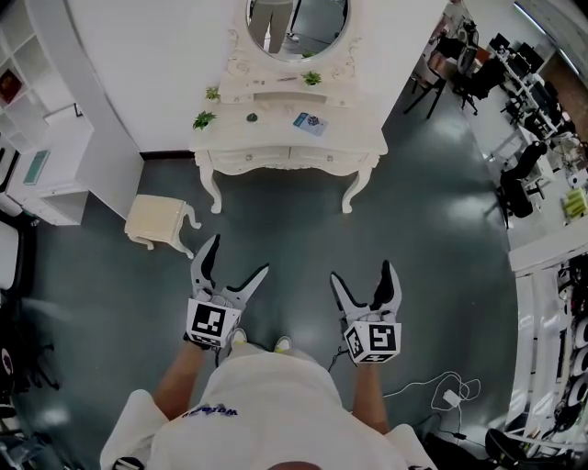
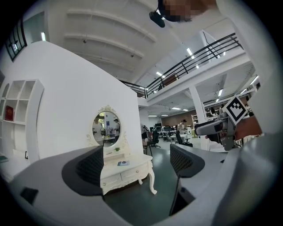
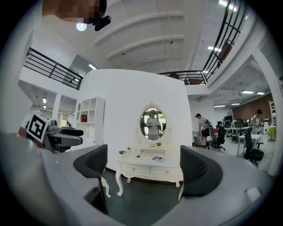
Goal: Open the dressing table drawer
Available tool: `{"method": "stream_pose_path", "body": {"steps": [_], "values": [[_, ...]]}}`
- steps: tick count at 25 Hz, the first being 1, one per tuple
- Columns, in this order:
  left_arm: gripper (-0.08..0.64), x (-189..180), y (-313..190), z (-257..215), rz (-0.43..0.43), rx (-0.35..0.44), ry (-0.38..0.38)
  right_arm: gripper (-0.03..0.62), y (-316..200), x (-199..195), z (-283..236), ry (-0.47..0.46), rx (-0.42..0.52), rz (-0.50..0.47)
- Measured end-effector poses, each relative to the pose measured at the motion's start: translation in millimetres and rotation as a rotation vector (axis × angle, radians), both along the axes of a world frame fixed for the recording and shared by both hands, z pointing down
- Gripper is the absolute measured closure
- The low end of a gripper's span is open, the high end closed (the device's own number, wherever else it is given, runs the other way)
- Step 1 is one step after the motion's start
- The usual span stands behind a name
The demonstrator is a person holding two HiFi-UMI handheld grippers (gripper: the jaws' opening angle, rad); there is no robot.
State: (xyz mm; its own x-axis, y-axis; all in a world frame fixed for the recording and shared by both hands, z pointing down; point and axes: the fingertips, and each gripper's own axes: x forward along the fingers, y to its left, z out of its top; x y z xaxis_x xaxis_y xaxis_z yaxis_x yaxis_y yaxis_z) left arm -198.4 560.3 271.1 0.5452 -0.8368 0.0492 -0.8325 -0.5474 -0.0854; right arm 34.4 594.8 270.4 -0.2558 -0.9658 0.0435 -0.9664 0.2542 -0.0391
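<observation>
The white dressing table [image 1: 289, 138] with an oval mirror [image 1: 296, 23] stands against the white wall, well ahead of me across the dark floor. Its two drawer fronts [image 1: 276, 158] sit side by side under the top and look closed. My left gripper [image 1: 239, 255] and right gripper [image 1: 364, 272] are held low in front of me, both open and empty, pointing level at the table. The table [image 2: 126, 172] shows between the jaws of the left gripper [image 2: 137, 163] in its own view. In the right gripper view, the drawers [image 3: 150, 170] lie between the jaws of the right gripper [image 3: 143, 163].
A small cream stool [image 1: 163, 220] stands left of the table's front leg. Small plants [image 1: 204, 119] and a blue booklet [image 1: 310, 122] lie on the tabletop. A white shelf unit [image 1: 46, 156] is at the left; office chairs [image 1: 514, 174] and desks at the right. A white cable [image 1: 450, 397] lies on the floor.
</observation>
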Motion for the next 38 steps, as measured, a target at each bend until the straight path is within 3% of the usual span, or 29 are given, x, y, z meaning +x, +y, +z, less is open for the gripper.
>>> {"method": "stream_pose_path", "body": {"steps": [8, 19, 34, 38], "values": [[0.109, 38.0, 10.2, 16.0, -0.038, -0.006, -0.003, 0.084, 9.1, 46.4, 18.5, 0.003, -0.028, -0.010], [0.109, 68.3, -12.6, 16.1, -0.037, 0.021, -0.022, 0.084, -17.8, 71.1, 32.2, -0.006, -0.034, -0.015], [0.110, 105.0, -153.2, 10.0, 0.029, 0.026, 0.000, 0.086, -151.0, 100.8, 25.0, -0.008, -0.046, 0.028], [0.110, 105.9, -203.9, 9.0, 0.029, 0.019, 0.006, 0.086, -202.8, 106.1, 13.4, -0.083, -0.050, 0.037]]}}
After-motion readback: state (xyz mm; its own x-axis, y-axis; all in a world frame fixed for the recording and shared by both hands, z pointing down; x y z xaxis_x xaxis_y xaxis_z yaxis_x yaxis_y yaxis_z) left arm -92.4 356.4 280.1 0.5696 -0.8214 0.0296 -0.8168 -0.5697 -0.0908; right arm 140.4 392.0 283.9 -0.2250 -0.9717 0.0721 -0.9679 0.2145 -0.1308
